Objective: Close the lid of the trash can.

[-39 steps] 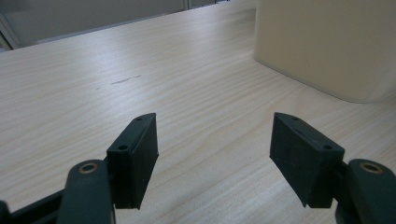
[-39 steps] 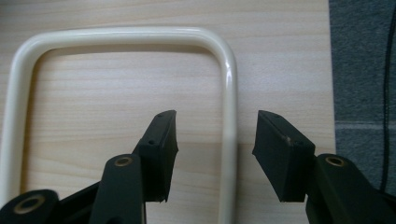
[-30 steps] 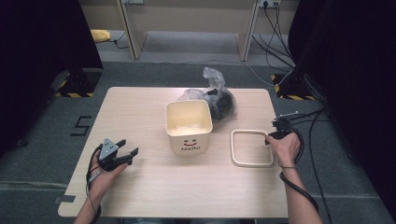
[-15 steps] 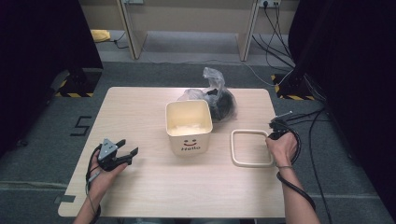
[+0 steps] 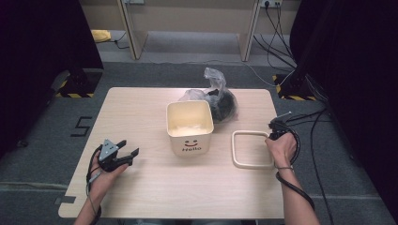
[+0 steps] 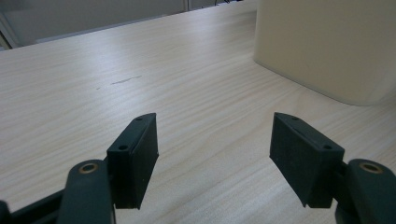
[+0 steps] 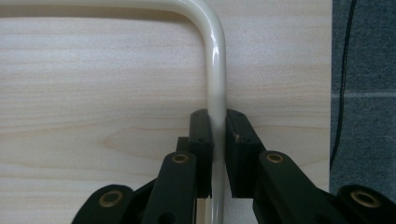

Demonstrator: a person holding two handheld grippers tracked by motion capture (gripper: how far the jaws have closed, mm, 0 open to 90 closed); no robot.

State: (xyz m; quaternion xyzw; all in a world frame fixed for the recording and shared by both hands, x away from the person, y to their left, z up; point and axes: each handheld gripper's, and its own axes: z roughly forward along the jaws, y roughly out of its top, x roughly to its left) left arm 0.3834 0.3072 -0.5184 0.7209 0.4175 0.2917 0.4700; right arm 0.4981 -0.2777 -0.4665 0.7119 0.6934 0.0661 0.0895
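Right gripper (image 7: 218,154): jaws just been closing, now clamped on far-right side of cream rounded-square plastic ring (image 5: 252,149), rim rod pinched between both black pads (image 7: 201,140). Seen in right gripper view: rod running straight up from the jaws, then bending left at a rounded corner near top. Ring lying flat on pale wood-grain tabletop (image 5: 141,112), right part of it, near right edge; grey carpet floor (image 7: 364,70) w/ a thin black cable just past that edge. In high view, right gripper (image 5: 276,132) at ring's right side, hand wrapped round gripper body, cable looping back along forearm.

Left gripper (image 6: 212,154): jaws wide apart, nothing between them, bare wood below. Held low over front-left part of table, in high view (image 5: 126,154), well apart from ring. Pointing toward cream square plastic bin w/ smiley face and "Hello" print (image 5: 189,126); bin's side wall in upper right of left gripper view (image 6: 327,46).

Bin upright at table centre, open top, between the two grippers, just left of ring, not touching it. Crumpled clear plastic bag w/ dark contents (image 5: 220,98) behind bin, right-rear, touching or nearly so; cannot tell which.
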